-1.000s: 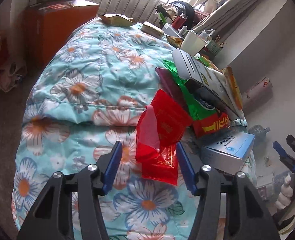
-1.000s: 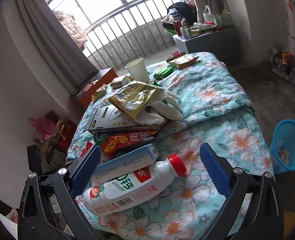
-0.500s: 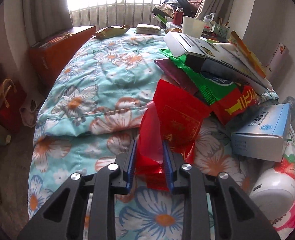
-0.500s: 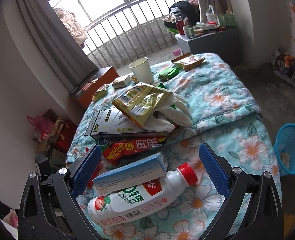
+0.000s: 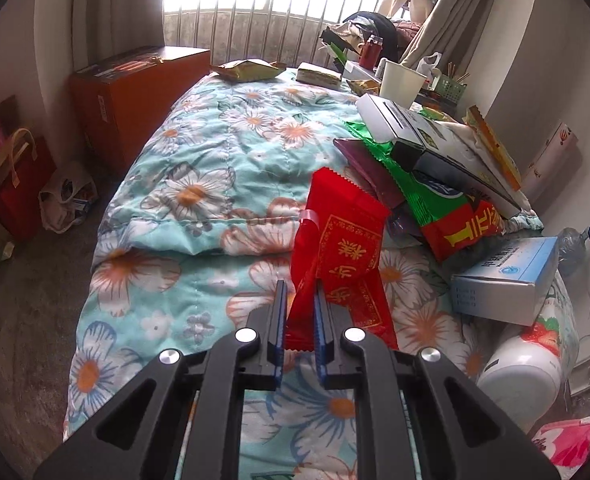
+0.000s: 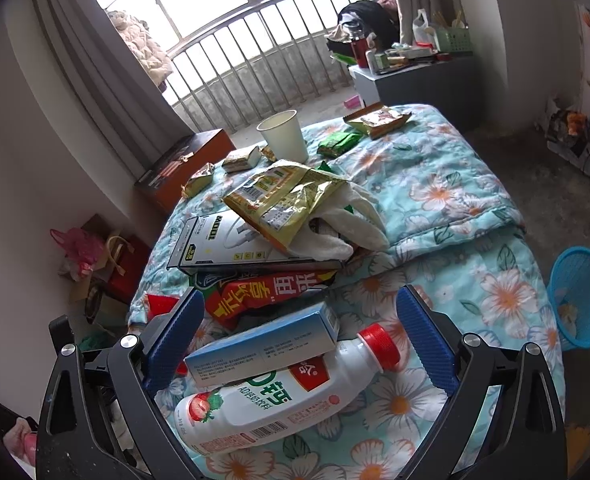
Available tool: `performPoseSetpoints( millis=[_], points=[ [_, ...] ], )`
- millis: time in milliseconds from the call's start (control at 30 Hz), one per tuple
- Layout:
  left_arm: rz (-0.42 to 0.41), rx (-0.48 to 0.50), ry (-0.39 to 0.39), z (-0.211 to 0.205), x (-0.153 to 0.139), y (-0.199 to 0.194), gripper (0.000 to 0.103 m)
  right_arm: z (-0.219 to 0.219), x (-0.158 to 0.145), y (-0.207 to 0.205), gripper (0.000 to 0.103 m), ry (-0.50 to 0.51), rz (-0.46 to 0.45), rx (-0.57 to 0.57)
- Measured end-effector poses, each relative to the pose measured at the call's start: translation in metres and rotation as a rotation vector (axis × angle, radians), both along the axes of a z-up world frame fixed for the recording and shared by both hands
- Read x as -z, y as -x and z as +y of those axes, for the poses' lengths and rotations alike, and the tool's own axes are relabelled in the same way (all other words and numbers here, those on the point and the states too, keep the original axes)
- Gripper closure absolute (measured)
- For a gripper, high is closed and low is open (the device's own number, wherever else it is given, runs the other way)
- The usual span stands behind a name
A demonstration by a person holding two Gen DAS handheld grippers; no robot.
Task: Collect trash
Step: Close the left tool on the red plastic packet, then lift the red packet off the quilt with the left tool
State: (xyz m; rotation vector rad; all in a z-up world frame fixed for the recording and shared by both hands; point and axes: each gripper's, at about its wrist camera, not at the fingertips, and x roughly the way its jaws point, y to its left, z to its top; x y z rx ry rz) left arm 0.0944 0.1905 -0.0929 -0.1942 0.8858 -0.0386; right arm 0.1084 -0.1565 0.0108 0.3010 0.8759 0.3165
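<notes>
The left tool (image 5: 299,304) has now clamped the red wrapper (image 5: 341,240).

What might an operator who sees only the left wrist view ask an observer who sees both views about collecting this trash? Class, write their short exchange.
Operator: My left gripper is shut on the red packet. Where is a bin? I see none.
Observer: A blue basket stands on the floor beside the bed, at the right edge of the right wrist view.
Operator: Is the right gripper holding anything?
Observer: No. It is open. In its view a white bottle with a red cap lies on its side between the fingers, with a blue-and-white box resting on it.
</notes>
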Motion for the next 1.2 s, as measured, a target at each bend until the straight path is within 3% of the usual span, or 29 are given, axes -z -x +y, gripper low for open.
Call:
performPoseSetpoints(
  millis=[533, 1200],
  points=[
    [-0.028, -0.014, 0.005, 0.008, -0.006, 0.008, 0.092, 0.012, -0.006, -0.016, 0.013, 0.032, -0.014, 0.0],
    [-0.105, 0.017, 0.044, 0.004, -0.035, 0.021, 0.093, 0.031, -0.017, -0.027, 0.015, 0.025, -0.026, -0.024]
  ],
)
